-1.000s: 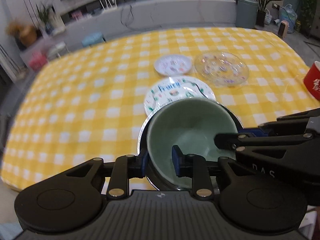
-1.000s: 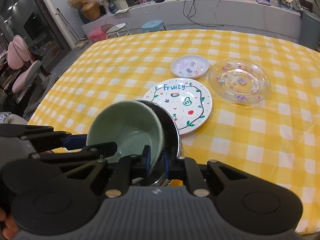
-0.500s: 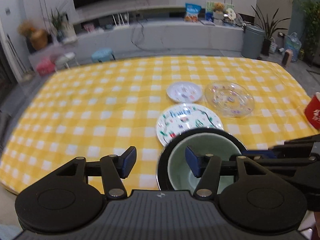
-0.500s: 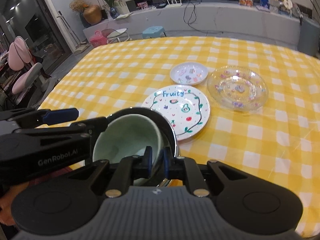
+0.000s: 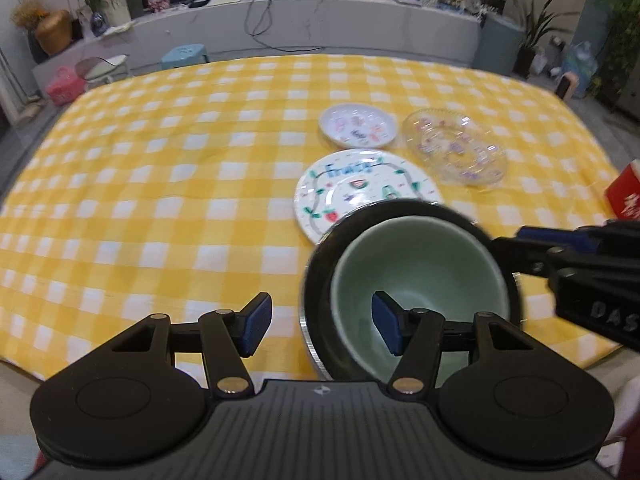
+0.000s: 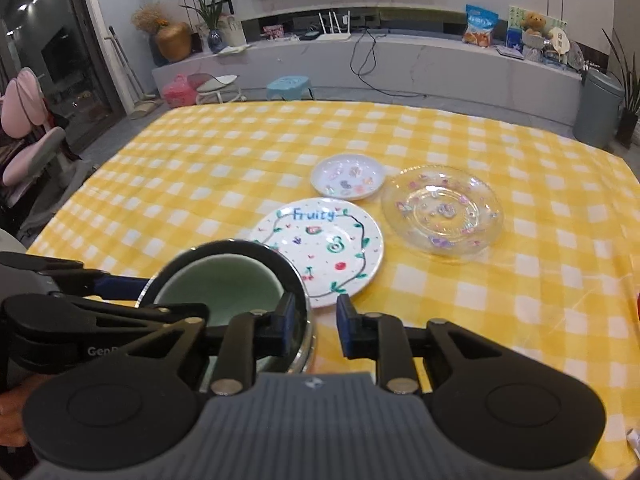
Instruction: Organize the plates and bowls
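With both the left gripper [image 5: 318,330] and right gripper [image 6: 316,326] parted and holding nothing, the green bowl [image 5: 420,276], nested in the black bowl [image 6: 298,280] at the desk [image 5: 160,200] edge, could be knocked off on withdrawal.

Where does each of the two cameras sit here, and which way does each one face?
Left wrist: on the left gripper, looking forward over the yellow checked table at the pale green bowl nested in the black metal-rimmed bowl; its own open fingers and the right gripper's arm at right show.
Right wrist: on the right gripper, facing the same way; its open fingers and the left gripper at left show.
Shared: nested bowls, white "Fruity" plate, small white plate, clear glass plate.
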`<action>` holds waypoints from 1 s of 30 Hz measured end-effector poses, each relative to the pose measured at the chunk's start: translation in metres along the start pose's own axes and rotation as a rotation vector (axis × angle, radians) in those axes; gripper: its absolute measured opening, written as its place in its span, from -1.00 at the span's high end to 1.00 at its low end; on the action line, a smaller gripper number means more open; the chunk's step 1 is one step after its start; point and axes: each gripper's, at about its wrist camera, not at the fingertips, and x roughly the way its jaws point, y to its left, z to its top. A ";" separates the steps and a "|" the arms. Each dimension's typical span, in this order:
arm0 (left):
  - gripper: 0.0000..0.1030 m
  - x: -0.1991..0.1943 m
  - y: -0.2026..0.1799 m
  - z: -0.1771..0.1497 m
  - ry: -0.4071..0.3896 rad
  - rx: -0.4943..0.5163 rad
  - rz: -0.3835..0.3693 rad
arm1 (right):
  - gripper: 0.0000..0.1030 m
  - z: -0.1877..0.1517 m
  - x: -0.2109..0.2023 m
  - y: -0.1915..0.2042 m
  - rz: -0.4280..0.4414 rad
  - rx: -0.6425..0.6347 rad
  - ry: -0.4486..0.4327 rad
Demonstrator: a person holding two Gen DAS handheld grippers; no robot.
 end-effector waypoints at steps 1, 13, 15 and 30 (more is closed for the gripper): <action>-0.32 0.001 0.000 0.000 0.002 0.002 0.022 | 0.51 0.000 0.001 -0.001 -0.002 0.004 0.005; -0.33 -0.002 0.004 0.000 -0.022 -0.004 0.034 | 0.12 -0.001 0.005 -0.002 -0.048 -0.004 0.013; -0.34 -0.003 0.006 0.002 -0.028 -0.025 0.016 | 0.01 0.001 0.003 -0.004 -0.055 0.003 0.006; -0.37 -0.020 0.007 0.022 -0.106 -0.034 -0.032 | -0.23 0.034 -0.049 -0.012 -0.034 0.098 -0.133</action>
